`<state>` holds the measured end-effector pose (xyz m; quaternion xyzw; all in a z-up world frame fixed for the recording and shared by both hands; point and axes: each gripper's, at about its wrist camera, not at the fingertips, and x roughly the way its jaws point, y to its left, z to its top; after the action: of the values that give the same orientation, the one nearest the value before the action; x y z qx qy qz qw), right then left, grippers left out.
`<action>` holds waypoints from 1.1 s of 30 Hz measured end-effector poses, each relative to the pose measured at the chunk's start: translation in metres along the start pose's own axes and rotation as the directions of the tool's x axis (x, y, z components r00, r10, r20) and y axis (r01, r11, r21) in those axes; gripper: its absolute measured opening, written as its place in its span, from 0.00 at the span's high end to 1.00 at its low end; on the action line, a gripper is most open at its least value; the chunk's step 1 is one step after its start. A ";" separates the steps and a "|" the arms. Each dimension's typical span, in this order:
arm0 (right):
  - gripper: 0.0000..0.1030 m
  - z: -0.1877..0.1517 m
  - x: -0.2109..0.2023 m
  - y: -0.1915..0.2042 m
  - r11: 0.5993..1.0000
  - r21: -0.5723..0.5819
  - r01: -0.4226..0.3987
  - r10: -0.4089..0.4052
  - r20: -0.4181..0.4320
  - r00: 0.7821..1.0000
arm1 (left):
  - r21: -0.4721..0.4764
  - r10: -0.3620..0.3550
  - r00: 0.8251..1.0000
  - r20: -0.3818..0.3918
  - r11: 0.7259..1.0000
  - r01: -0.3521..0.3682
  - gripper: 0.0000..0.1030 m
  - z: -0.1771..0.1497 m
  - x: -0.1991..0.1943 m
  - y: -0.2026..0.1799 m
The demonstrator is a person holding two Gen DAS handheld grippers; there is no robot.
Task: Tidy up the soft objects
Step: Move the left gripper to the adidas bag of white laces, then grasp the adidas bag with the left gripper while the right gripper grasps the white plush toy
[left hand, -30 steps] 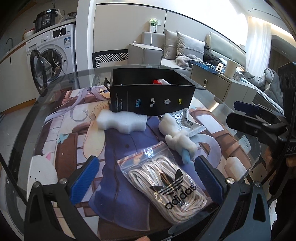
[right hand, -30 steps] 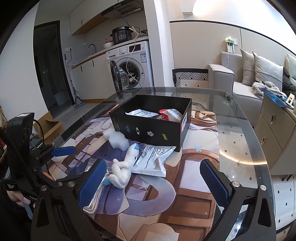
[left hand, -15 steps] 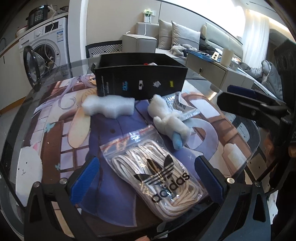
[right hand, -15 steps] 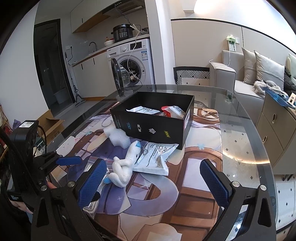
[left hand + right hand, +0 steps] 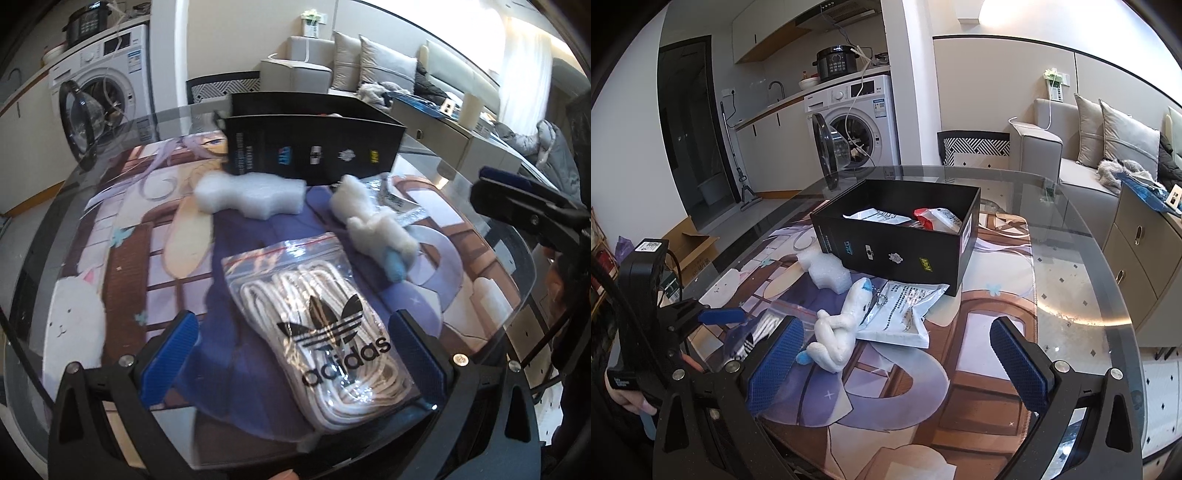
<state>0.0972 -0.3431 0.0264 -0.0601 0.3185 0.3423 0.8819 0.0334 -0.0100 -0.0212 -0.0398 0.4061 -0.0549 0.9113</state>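
A clear zip bag of white laces marked adidas (image 5: 317,328) lies on the printed mat between the open fingers of my left gripper (image 5: 295,354), low over it. A white plush toy (image 5: 373,225) (image 5: 838,332) lies beyond it, partly on a white printed packet (image 5: 905,310). A white foam piece (image 5: 251,194) (image 5: 825,269) lies by the black box (image 5: 897,236), which holds packets. My right gripper (image 5: 897,362) is open and empty, above the mat near the plush.
The round glass table (image 5: 1082,295) carries a printed anime mat (image 5: 990,362). A washing machine with open door (image 5: 849,129) stands behind. A sofa (image 5: 1089,147) and cabinet (image 5: 1145,254) stand to the right. The left gripper shows in the right wrist view (image 5: 720,315).
My left gripper has moved forward and down, so the adidas bag now sits between its fingers. My right gripper has drifted slightly; both stay open.
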 end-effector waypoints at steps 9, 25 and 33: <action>0.01 -0.001 0.015 0.011 1.000 -0.010 0.017 -0.017 -0.057 0.998 | -0.056 0.025 1.000 0.002 0.998 -0.025 0.00 0.001 0.001 0.019; 0.01 -0.003 0.032 0.020 1.000 -0.022 0.000 -0.002 -0.093 0.996 | -0.018 0.031 0.999 -0.009 0.999 -0.031 0.00 -0.002 0.005 0.019; 0.01 -0.003 0.036 0.029 0.998 -0.053 -0.022 0.017 -0.099 0.995 | -0.007 -0.017 1.000 0.002 1.000 0.017 0.18 -0.002 0.000 0.016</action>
<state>0.0971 -0.3022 0.0053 -0.0976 0.3526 0.3559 0.8599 0.0332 0.0061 -0.0245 -0.0462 0.4052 -0.0610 0.9110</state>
